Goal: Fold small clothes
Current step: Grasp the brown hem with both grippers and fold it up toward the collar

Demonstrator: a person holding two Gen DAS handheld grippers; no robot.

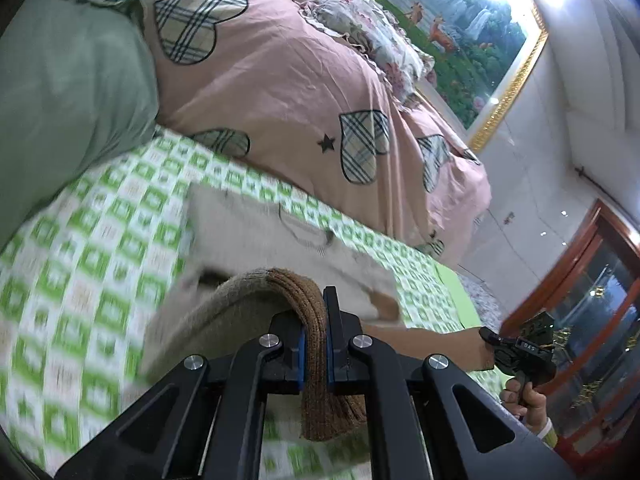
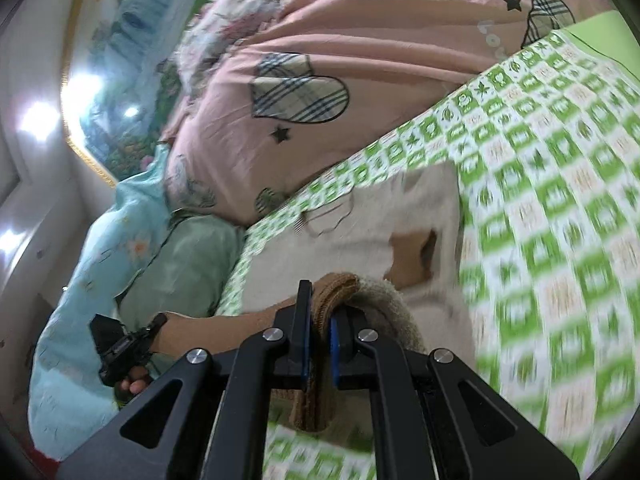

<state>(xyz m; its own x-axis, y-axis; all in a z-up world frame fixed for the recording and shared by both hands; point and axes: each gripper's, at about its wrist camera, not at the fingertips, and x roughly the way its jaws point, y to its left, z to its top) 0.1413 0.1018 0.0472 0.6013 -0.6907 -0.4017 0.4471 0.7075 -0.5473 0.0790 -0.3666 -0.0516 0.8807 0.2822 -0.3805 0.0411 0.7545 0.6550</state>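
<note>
Beige knit garment (image 1: 256, 220) with brown ribbed hem, both grippers' fingers (image 1: 331, 312) clamping hem

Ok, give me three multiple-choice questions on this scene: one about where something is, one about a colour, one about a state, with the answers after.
1. Where does the garment lie?
A. on the green checked sheet
B. on the floor
C. on a chair

2. What colour is the ribbed hem between the fingers?
A. blue
B. brown
C. white

3. How is the left gripper?
A. wide open
B. shut on the hem
C. out of view

Answers: 1 A, green checks surround the pale garment. 2 B, the knit band is brown. 3 B, both pads press the band, as with the right gripper.
</note>
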